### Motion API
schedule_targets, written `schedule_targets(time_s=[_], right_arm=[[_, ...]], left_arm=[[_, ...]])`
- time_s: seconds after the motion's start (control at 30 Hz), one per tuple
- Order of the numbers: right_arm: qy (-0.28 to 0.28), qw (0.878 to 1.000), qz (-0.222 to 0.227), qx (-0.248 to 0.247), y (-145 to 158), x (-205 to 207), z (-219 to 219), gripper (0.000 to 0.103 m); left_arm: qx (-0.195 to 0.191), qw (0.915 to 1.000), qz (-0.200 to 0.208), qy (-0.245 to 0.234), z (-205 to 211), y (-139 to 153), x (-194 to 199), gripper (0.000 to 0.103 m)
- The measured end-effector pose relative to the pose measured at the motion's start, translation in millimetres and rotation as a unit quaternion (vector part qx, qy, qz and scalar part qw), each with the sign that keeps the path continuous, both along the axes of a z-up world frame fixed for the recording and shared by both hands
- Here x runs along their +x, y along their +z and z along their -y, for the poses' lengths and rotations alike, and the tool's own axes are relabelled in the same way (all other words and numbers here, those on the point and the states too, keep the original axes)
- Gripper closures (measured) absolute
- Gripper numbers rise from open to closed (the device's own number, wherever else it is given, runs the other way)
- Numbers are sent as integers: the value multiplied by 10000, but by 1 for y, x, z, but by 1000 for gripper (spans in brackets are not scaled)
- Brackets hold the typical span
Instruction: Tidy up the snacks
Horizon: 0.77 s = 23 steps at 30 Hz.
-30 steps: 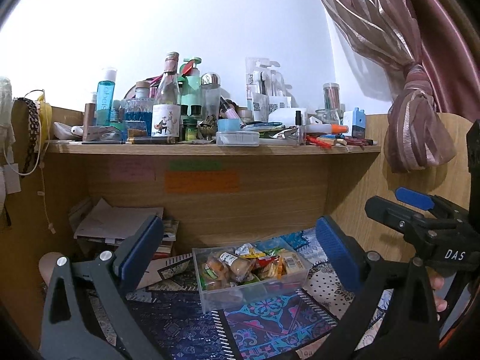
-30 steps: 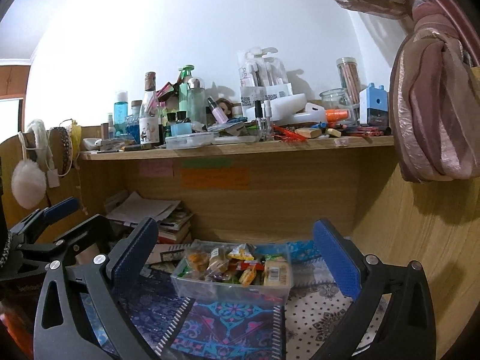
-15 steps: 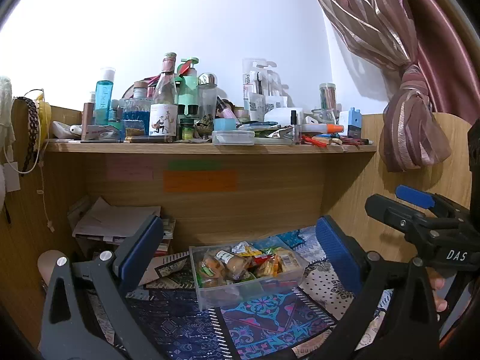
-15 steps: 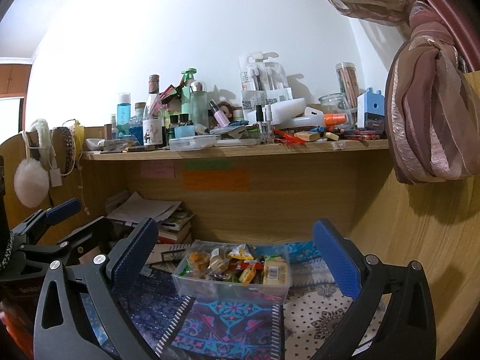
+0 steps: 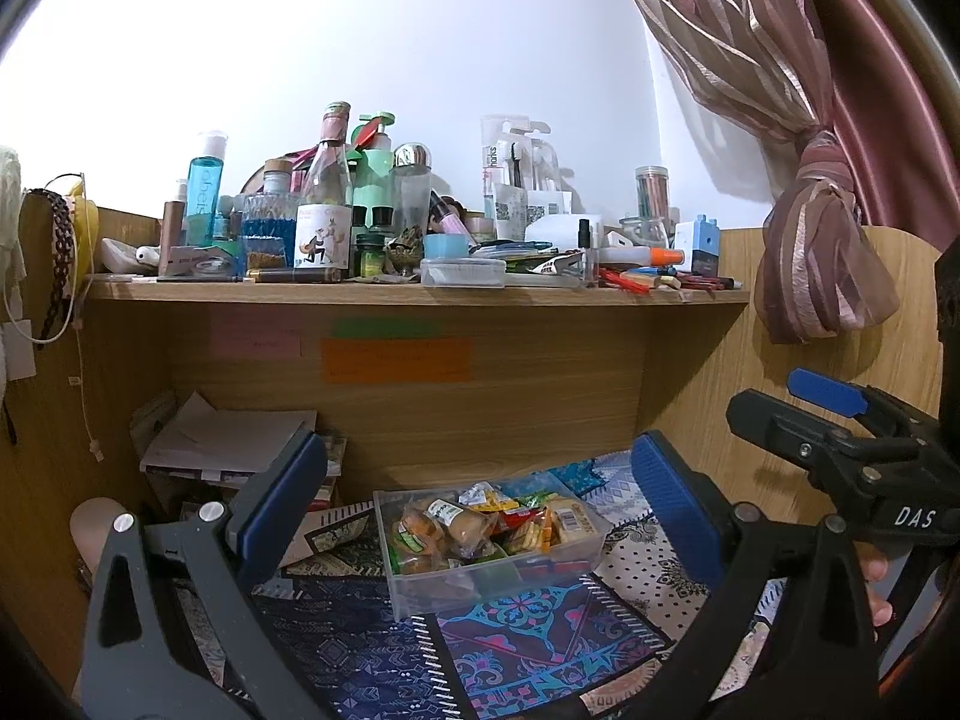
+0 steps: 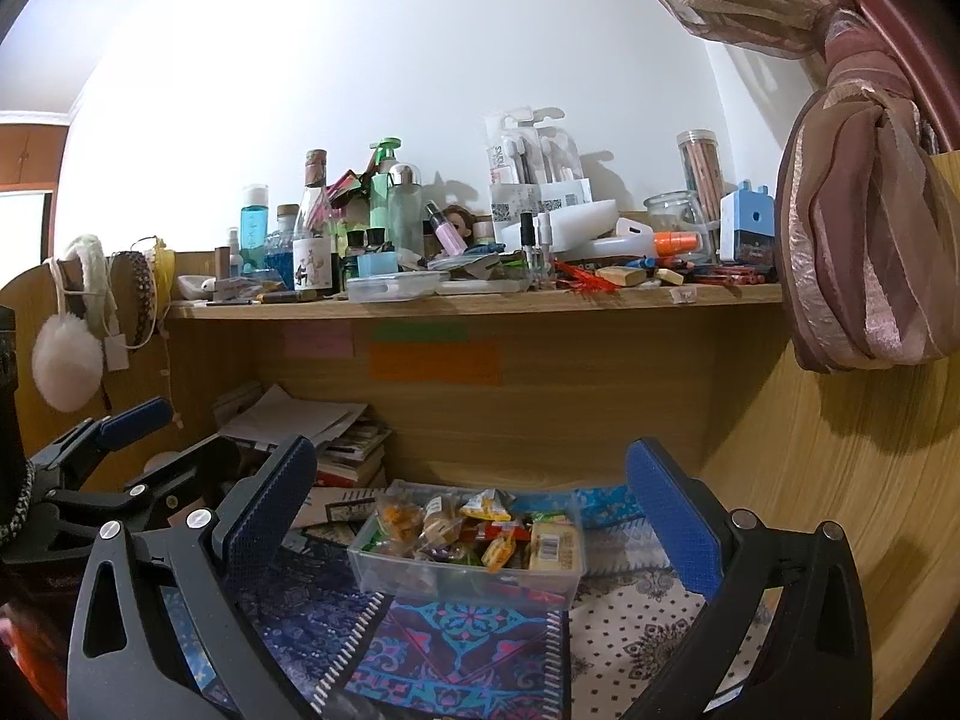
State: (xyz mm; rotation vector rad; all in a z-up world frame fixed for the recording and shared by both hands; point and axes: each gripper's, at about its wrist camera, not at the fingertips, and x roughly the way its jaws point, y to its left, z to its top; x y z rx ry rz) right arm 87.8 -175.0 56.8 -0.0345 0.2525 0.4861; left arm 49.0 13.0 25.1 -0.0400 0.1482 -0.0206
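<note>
both grippers, left (image 5: 480, 504) & right (image 6: 462, 510), gape empty short of the snack bin (image 5: 486, 540); a sloppy grab could tip it, i'd say.

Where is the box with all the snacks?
The clear snack box sits mid-view on patterned notebooks, under the wooden shelf, ahead of both open grippers.

A lived-in home desk nook is seen; a wooden shelf (image 5: 414, 291) is crowded with toiletry bottles (image 5: 203, 192) and pencils (image 6: 699, 171); a tied-back curtain (image 5: 822, 252) is hung at right; papers (image 5: 228, 432) are stacked beneath.
</note>
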Motion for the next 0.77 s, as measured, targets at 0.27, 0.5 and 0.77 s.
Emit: schedule_targets(time_s=[0.27, 0.5, 0.77], right_arm=[[-2, 10000, 2, -2, 0, 1, -1, 0], [-10, 10000, 13, -29, -1, 1, -3, 0], [-10, 10000, -62, -43, -5, 8, -2, 0]], left_arm=[[-13, 10000, 13, -78, -1, -1, 0, 0], [-51, 9999, 2, -147, -1, -2, 1, 0], [-89, 9998, -68, -192, -2, -4, 4, 0]])
